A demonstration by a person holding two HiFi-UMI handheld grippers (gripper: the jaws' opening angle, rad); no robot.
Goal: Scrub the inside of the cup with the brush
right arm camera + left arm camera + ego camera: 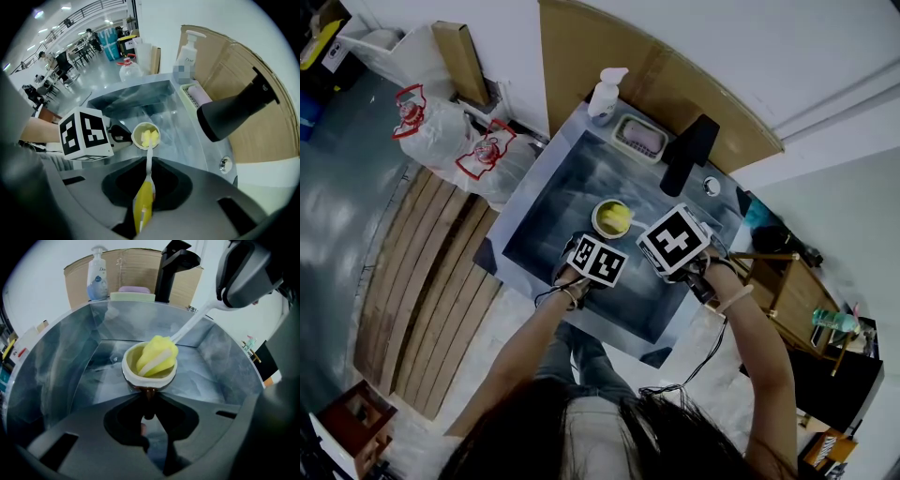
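A cream cup [610, 218] stands tilted in the steel sink [558, 183]. In the left gripper view its white rim [133, 376] faces me. My left gripper [149, 394] is shut on the cup's brown handle [149, 391]. The brush's yellow sponge head [157, 355] sits inside the cup, partly above the rim. Its white shaft [190, 326] runs up to my right gripper [147, 159], which is shut on the brush's yellow handle [143, 206]. In the right gripper view the cup [146, 136] lies straight below, beside the left gripper's marker cube [86, 133].
A black faucet [688, 154] rises at the sink's far edge. Beside it are a soap dish with a pink bar [638, 139] and a white pump bottle [604, 94]. Plastic bags [441, 127] lie on the floor left of the sink.
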